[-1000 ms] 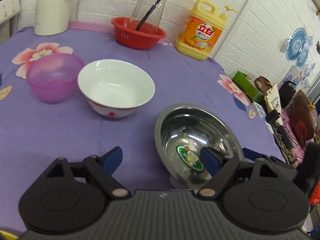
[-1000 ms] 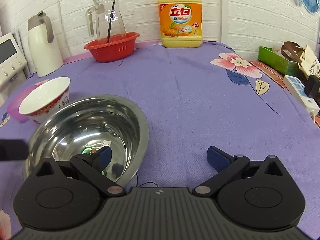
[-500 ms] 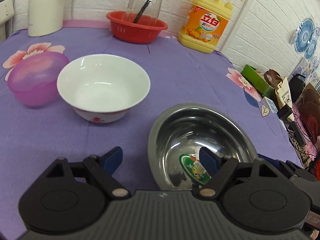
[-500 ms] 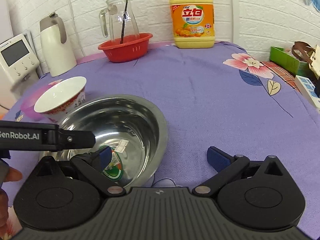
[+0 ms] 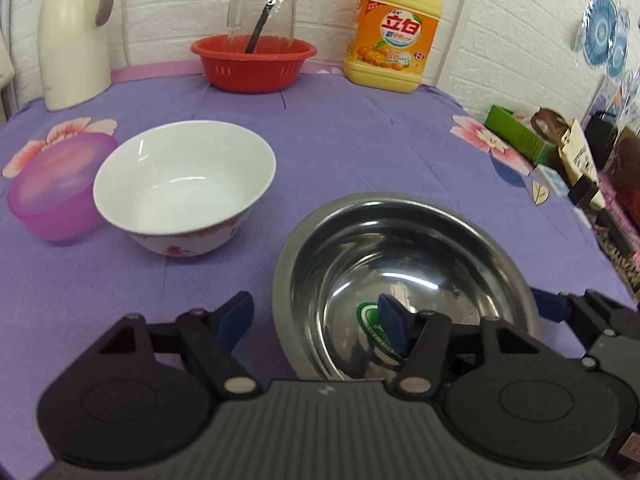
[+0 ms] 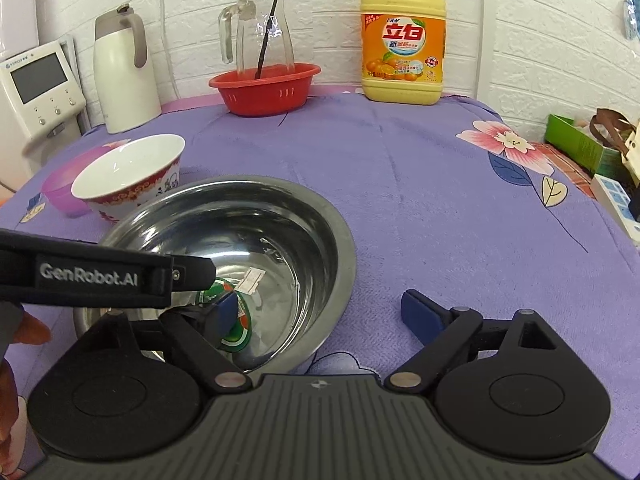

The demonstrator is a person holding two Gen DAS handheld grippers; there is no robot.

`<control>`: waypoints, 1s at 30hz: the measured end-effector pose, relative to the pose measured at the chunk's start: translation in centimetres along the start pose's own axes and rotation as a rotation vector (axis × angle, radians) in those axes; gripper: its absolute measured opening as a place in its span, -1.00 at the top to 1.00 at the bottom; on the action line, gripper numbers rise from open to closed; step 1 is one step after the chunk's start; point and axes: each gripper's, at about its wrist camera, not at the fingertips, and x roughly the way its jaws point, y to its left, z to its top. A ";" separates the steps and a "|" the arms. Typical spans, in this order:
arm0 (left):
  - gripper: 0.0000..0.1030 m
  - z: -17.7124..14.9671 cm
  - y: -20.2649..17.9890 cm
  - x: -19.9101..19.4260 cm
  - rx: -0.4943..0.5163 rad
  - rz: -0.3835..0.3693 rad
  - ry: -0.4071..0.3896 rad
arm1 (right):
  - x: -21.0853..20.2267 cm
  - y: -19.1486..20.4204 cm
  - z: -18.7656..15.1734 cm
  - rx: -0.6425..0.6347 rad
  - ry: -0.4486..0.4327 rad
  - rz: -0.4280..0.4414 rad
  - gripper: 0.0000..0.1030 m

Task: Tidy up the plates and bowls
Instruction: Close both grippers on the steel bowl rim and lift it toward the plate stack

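Note:
A steel bowl (image 5: 404,264) with a green sticker inside stands on the purple cloth, nearest to me. My left gripper (image 5: 316,324) straddles its near left rim, one pad inside and one outside. Its jaws are closing, with a gap still showing at the outer pad. My right gripper (image 6: 322,314) is open across the bowl's (image 6: 240,240) right rim, one pad inside and the other over the cloth. A white bowl (image 5: 184,184) with a red pattern sits to the left, and a purple plastic bowl (image 5: 56,196) sits beside it.
At the back wall stand a red basket (image 5: 254,62) holding a glass jug, a yellow detergent bottle (image 5: 394,36) and a white thermos (image 5: 74,36). Boxes and bags (image 5: 560,148) lie past the table's right edge. A white appliance (image 6: 38,92) stands at the left.
My left gripper has moved in over the steel bowl's left rim and its jaws have narrowed. Its finger now shows in the right wrist view. The right gripper stays in place.

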 end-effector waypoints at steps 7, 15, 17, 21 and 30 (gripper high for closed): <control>-0.04 -0.1 -0.4 0.1 0.006 0.037 -0.011 | -0.1 0.2 -0.2 -0.022 -0.013 0.000 -1.00; 0.27 -0.3 -1.5 -1.0 0.020 0.017 -0.032 | -0.7 1.5 -0.4 -0.039 -0.031 0.048 -0.59; 0.27 -0.4 -1.4 -1.6 0.019 0.013 -0.040 | -1.1 1.6 -0.4 -0.028 -0.036 0.063 -0.58; 0.28 -0.6 -1.1 -3.3 0.017 0.022 -0.049 | -1.9 2.0 -0.3 -0.030 -0.050 0.087 -0.58; 0.26 -4.4 -1.1 -8.7 0.028 -0.027 -0.032 | -7.3 4.2 -2.5 -0.061 -0.078 0.118 -0.64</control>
